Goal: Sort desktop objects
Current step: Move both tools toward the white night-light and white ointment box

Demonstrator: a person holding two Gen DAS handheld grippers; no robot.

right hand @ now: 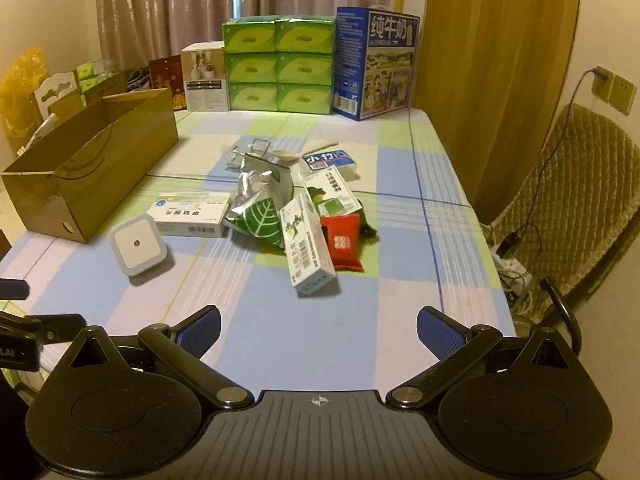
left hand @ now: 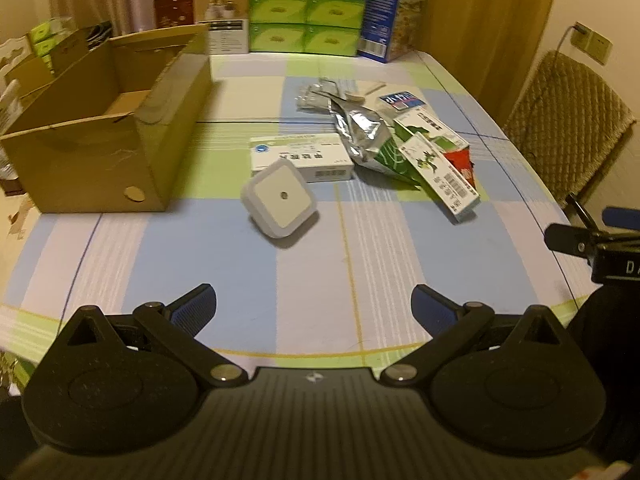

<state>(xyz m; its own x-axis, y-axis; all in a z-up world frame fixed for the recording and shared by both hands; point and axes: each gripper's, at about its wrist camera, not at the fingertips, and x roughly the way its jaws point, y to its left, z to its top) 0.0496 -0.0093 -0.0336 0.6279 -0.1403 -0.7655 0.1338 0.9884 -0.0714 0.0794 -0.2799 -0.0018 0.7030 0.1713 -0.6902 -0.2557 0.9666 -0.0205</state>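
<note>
A white square night light (left hand: 280, 202) (right hand: 137, 245) lies nearest the grippers. Behind it lies a white medicine box (left hand: 302, 158) (right hand: 190, 214). To the right is a heap: a silver and green foil bag (left hand: 366, 136) (right hand: 260, 200), a long green-and-white box (left hand: 440, 174) (right hand: 308, 244), a red pouch (right hand: 341, 242) and a blue-labelled pack (right hand: 330, 162). An open cardboard box (left hand: 104, 128) (right hand: 92, 164) stands at the left. My left gripper (left hand: 314, 306) and right gripper (right hand: 318, 330) are both open and empty, above the near table edge.
Green tissue boxes (right hand: 278, 64), a blue milk carton (right hand: 376, 62) and other boxes line the far table edge. A padded chair (right hand: 568, 196) stands at the right with a cable and power strip (right hand: 514, 270) beneath. The checked tablecloth (right hand: 280, 320) covers the table.
</note>
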